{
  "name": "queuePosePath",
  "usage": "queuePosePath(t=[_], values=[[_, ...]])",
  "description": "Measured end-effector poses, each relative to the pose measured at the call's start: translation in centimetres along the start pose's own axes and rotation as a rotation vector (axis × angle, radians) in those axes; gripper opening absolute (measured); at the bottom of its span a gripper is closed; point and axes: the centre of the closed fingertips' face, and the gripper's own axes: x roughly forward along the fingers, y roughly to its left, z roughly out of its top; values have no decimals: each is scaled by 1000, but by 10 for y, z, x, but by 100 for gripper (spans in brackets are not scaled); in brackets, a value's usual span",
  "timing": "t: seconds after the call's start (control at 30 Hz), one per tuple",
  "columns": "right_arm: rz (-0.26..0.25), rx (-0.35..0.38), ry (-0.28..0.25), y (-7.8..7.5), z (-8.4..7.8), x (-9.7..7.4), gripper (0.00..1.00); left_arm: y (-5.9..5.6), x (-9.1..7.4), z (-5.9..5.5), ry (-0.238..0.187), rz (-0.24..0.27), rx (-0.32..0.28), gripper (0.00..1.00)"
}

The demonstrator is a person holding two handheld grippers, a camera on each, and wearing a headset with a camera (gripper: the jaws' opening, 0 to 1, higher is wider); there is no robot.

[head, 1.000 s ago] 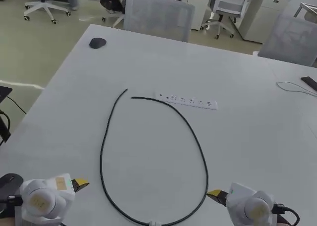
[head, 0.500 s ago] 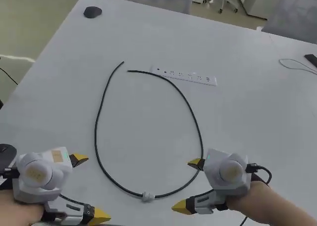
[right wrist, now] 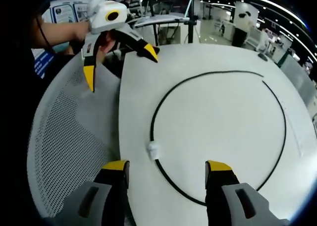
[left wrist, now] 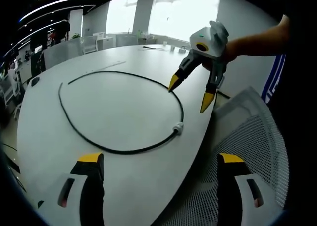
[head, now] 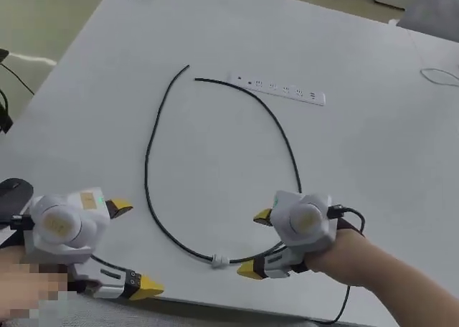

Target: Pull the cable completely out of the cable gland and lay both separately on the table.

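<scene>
Gland (head: 219,259) lies between left gripper (head: 140,248) and right gripper (head: 253,244), both hovering, spread wide.

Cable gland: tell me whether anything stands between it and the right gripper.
Nothing visible does. In the right gripper view the white cable gland lies on bare table just ahead of the open right gripper. Only the black cable runs through it. The left gripper hangs off to one side.
</scene>
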Motion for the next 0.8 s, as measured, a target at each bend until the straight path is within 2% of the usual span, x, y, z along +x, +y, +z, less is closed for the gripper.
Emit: queuePosePath(t=[0.23, 0.37, 0.63, 0.8], values=[[36, -35, 33, 8, 2, 11, 52, -2, 2, 3, -8, -3, -8, 95], [50, -56, 48, 12, 1, 18, 48, -1, 3, -2, 5, 4, -8, 95], [66, -61, 70, 9, -5, 35, 36, -1, 2, -4, 17, 4, -11, 94], [90, -69, 88, 13, -10, 44, 33, 2, 0, -4, 13, 18, -22, 95]])
